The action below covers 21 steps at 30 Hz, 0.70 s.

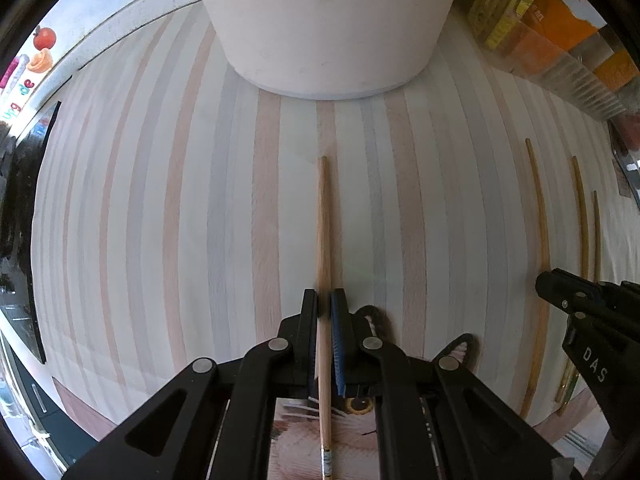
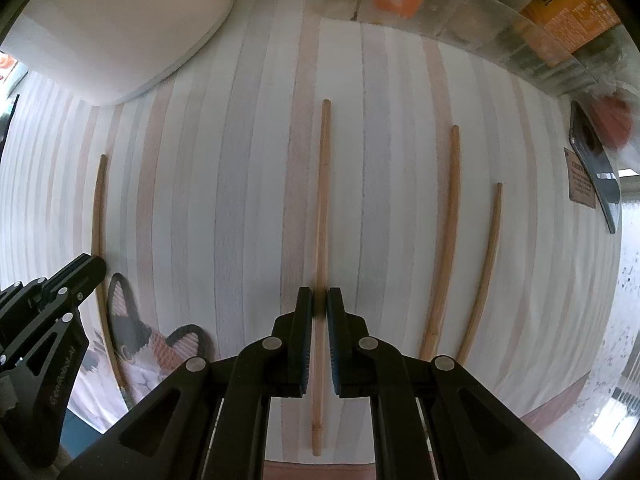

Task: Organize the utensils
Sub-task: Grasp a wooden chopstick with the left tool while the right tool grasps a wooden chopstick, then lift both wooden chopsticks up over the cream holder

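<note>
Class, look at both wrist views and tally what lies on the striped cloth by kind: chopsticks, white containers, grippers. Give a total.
Chopsticks: 4
White container: 1
Grippers: 2, left and right
Total: 7

Large white rounded container cut off by top edge, orange and yellow packages blurred, labels unreadable

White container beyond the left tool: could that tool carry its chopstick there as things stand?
Probably yes. The left tool is closed on a chopstick, and only bare striped cloth lies between it and the white container.
</note>
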{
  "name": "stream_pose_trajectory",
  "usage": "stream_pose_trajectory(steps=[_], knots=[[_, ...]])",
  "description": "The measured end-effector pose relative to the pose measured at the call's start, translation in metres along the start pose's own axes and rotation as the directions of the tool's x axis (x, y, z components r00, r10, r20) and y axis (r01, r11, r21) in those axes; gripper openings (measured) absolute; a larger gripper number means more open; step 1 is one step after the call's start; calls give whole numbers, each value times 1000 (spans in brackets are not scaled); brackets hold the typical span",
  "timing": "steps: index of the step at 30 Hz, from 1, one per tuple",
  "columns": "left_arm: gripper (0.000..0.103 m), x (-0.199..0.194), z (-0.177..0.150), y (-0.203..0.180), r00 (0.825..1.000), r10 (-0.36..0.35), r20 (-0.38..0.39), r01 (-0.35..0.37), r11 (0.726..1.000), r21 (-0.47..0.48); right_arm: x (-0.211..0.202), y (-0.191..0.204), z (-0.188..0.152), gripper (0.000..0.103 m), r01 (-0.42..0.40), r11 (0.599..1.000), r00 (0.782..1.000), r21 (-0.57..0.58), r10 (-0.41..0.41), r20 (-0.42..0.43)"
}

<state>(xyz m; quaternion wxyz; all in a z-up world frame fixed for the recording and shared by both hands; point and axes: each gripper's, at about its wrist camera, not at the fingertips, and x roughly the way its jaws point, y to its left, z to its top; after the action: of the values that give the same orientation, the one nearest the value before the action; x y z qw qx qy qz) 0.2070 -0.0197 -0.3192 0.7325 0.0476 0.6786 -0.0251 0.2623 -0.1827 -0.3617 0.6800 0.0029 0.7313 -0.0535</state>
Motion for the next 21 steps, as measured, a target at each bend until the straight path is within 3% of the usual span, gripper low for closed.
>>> stream_pose_trajectory(steps=[7, 14, 18, 21], knots=[[4, -22, -16, -3, 999, -10, 52, 10, 1000, 1, 0, -13, -23, 7, -70, 996, 997, 61, 68, 47], [4, -71, -24, -8, 987, -60, 150, 60, 998, 6, -31, -26, -45, 7, -155, 985, 980, 76, 144, 138], [4, -115, -28, -4, 966, -100, 238, 100, 995, 10, -60, -33, -54, 7, -197, 978, 961, 67, 179, 213], [4, -160, -27, -1, 935, -135, 328, 139, 990, 12, -90, -40, -57, 7, -233, 971, 936, 56, 208, 286]])
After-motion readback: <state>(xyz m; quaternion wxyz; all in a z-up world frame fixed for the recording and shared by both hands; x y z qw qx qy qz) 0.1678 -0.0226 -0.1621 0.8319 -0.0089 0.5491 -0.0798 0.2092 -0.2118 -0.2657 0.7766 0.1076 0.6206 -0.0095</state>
